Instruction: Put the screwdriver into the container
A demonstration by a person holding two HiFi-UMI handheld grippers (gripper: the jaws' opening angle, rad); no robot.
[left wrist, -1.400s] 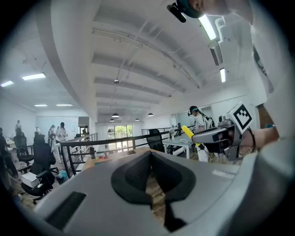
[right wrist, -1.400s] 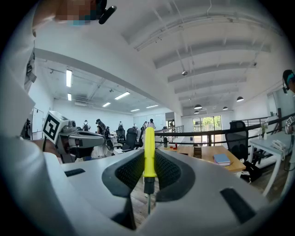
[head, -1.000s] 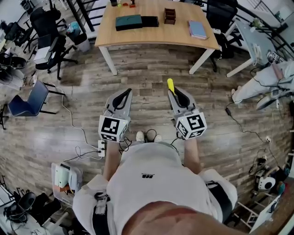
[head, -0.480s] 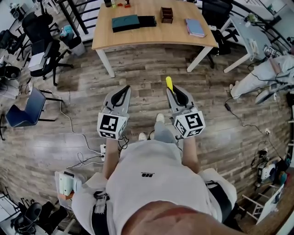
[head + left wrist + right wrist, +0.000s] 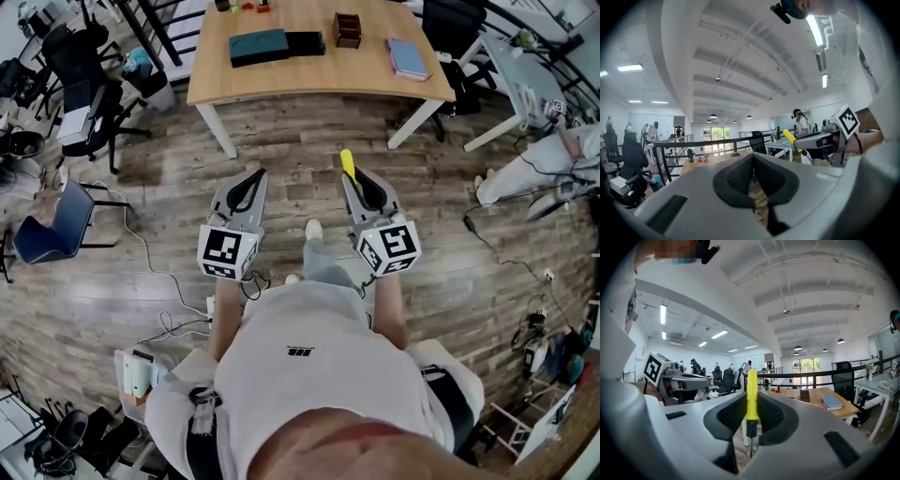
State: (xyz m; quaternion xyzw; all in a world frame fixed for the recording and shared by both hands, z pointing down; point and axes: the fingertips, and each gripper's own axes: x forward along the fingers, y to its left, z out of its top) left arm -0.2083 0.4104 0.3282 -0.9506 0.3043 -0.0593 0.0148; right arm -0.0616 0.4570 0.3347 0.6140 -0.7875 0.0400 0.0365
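Note:
A screwdriver (image 5: pixel 347 163) with a yellow handle (image 5: pixel 752 394) stands upright between the pads of my right gripper (image 5: pixel 354 178), which is shut on it; the handle end pokes out past the fingertips and the thin shaft points back at the camera. My left gripper (image 5: pixel 259 175) is level beside it, jaws shut and empty, its tips (image 5: pixel 753 157) meeting. Both hang over the wooden floor, well short of the table (image 5: pixel 281 80). A small brown wooden container (image 5: pixel 348 28) stands on the table's far middle and also shows in the right gripper view as the container (image 5: pixel 804 395).
On the table lie a dark teal case (image 5: pixel 262 45), a black box (image 5: pixel 306 42) and a blue book (image 5: pixel 407 58). Office chairs (image 5: pixel 89 66) stand at the left, a white desk (image 5: pixel 525 84) at the right. Cables (image 5: pixel 169 309) trail on the floor near my feet.
I have stepped forward towards the table, one shoe swinging ahead. Both grippers moved along with me, side by side. The screwdriver stays in the right gripper.

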